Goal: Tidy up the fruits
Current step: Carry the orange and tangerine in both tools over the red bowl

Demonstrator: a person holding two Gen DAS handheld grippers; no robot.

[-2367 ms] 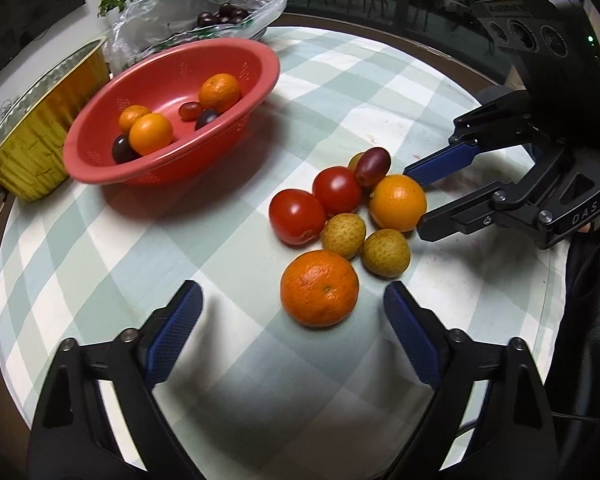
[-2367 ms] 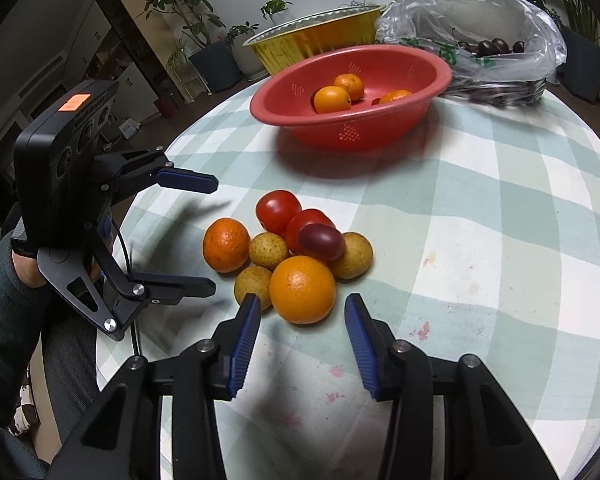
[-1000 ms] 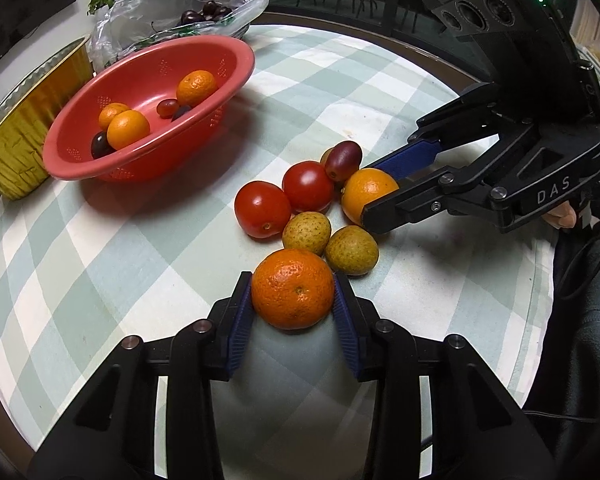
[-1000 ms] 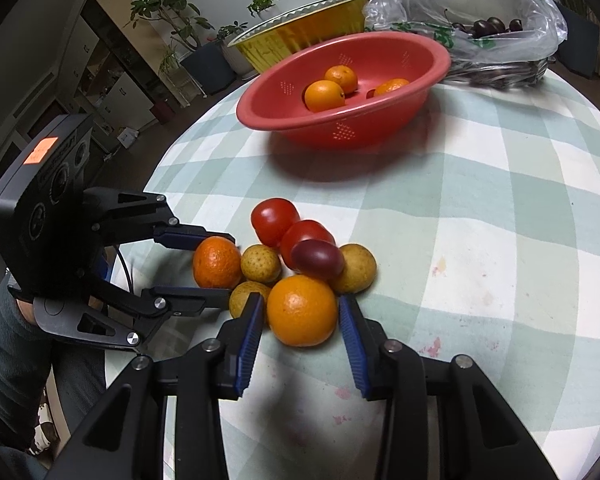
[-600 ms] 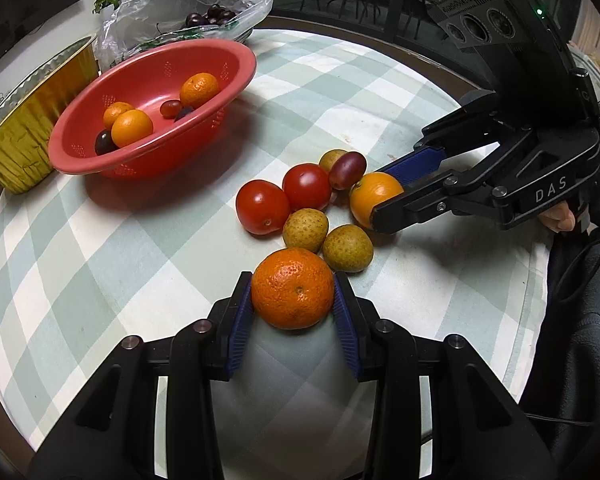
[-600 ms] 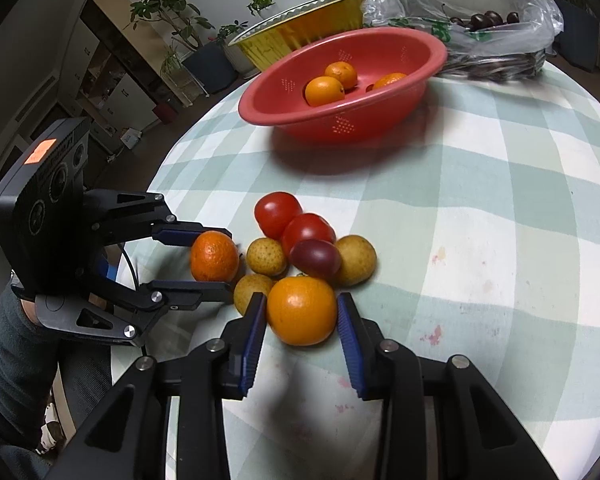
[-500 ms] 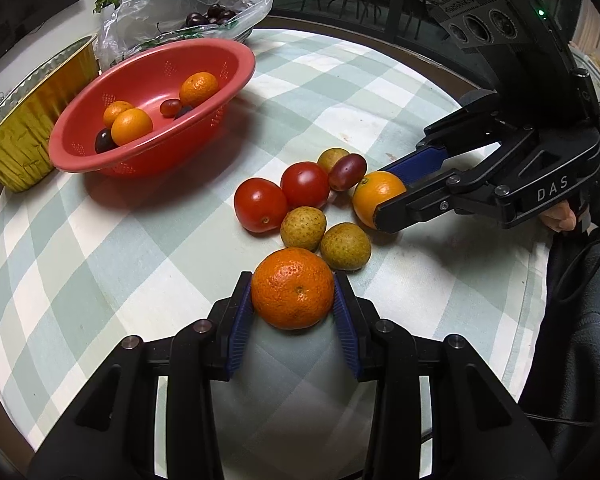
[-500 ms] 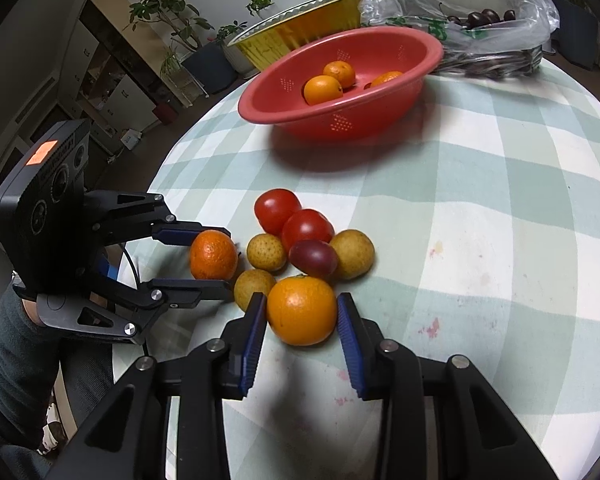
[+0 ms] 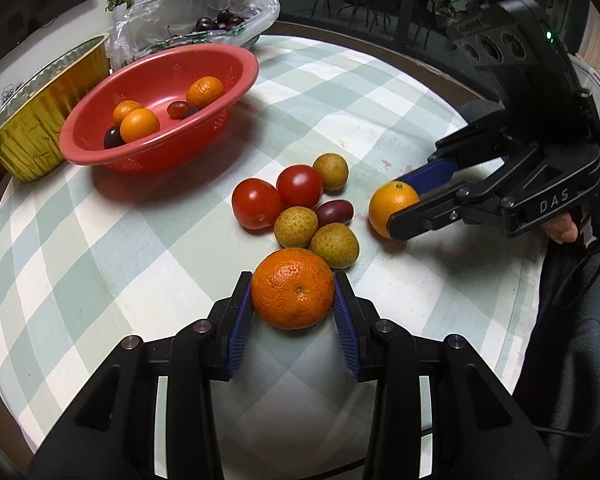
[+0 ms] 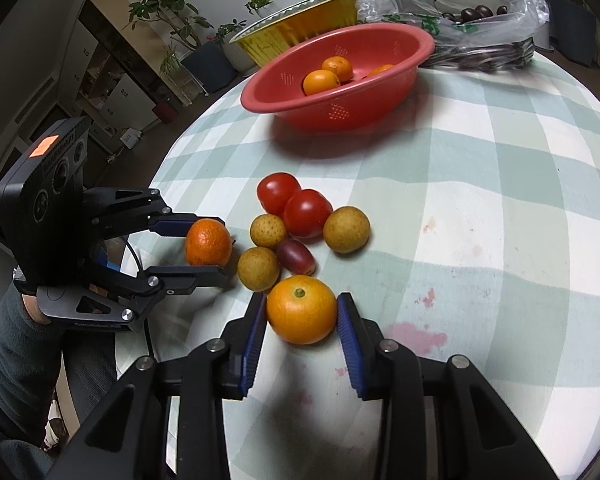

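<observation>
In the left wrist view my left gripper (image 9: 293,284) is shut on a rough-skinned mandarin (image 9: 292,292) just above the checked tablecloth (image 9: 100,248). To the right, my right gripper (image 9: 400,204) is shut on a smooth orange (image 9: 390,202), apart from the pile. In the right wrist view that orange (image 10: 302,309) sits between the pads of the right gripper (image 10: 301,300), with the left gripper (image 10: 220,248) and its mandarin (image 10: 208,242) at the left. Two tomatoes (image 9: 276,196), three yellow-brown fruits (image 9: 334,244) and a dark red fruit (image 9: 334,212) lie loose between them.
A red bowl (image 9: 148,162) at the back left holds several oranges and dark fruits. Behind it are a gold foil tray (image 9: 40,120) and a clear plastic bag of dark cherries (image 9: 204,20). The round table's edge curves close behind both grippers.
The right gripper has drawn its orange back out of the pile, leaving a gap. The dark red fruit has rolled down among the yellow-brown ones. The left gripper still grips its mandarin.
</observation>
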